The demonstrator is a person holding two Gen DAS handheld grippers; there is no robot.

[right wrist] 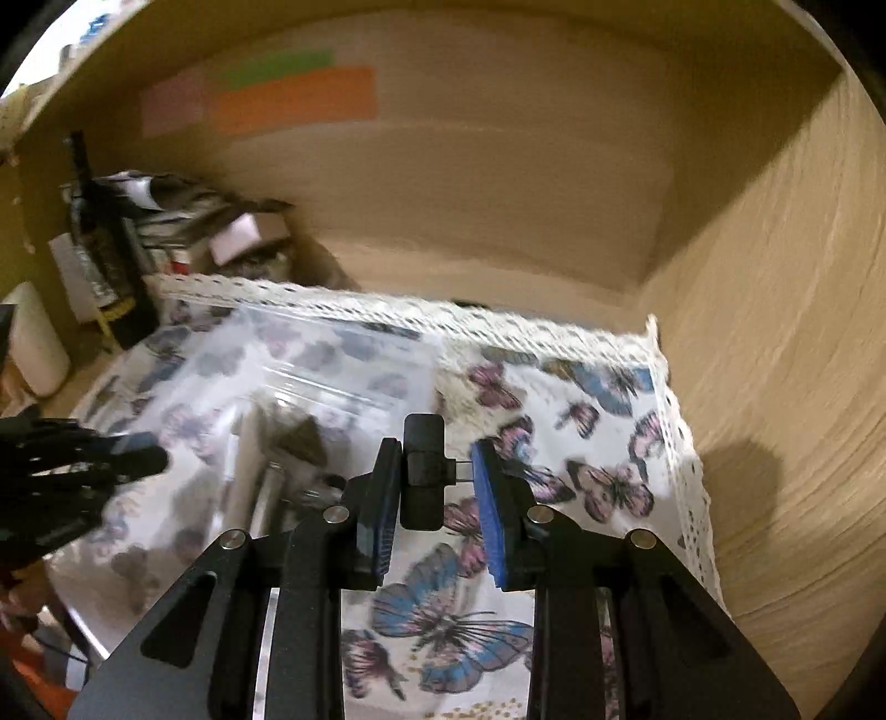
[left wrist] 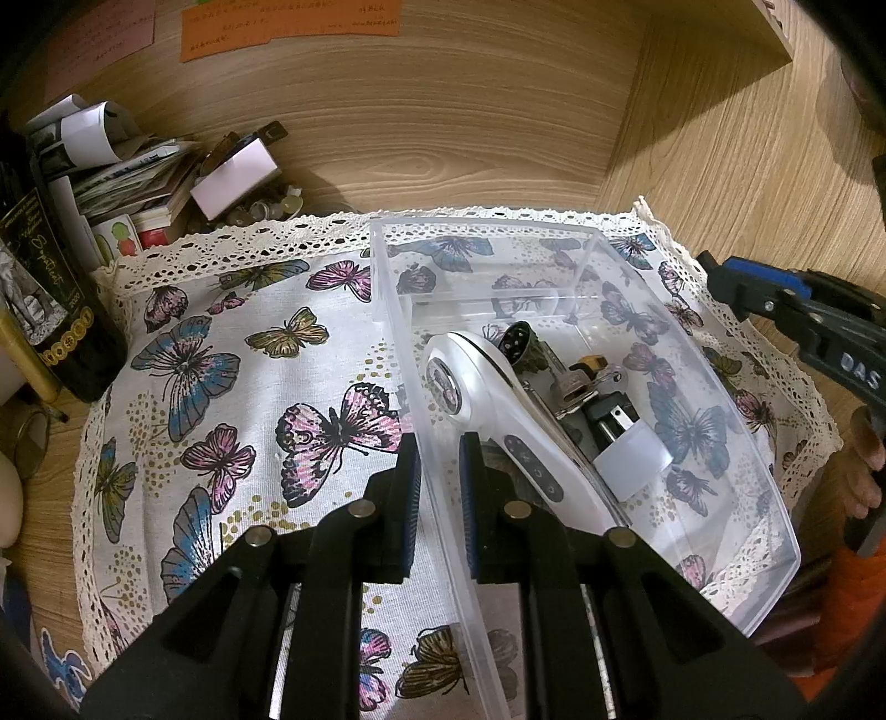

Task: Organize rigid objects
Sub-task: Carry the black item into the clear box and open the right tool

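Observation:
A clear plastic box (left wrist: 736, 421) stands on a butterfly cloth (left wrist: 221, 376). Inside lie a white handheld device (left wrist: 498, 410), keys (left wrist: 576, 382), a black plug (left wrist: 609, 421) and a translucent white cap (left wrist: 631, 459). My left gripper (left wrist: 440, 487) is shut on the box's left wall near the front. My right gripper (right wrist: 434, 493) is shut on a small black adapter with a metal plug (right wrist: 423, 471), held above the cloth to the right of the box (right wrist: 310, 376). The right gripper also shows at the right edge of the left wrist view (left wrist: 775, 310).
A dark bottle (left wrist: 50, 293), stacked papers and booklets (left wrist: 122, 171) and a small white box (left wrist: 232, 177) crowd the back left corner. Wooden walls (left wrist: 692, 138) close the back and right. Coloured notes (left wrist: 288, 27) stick to the back wall.

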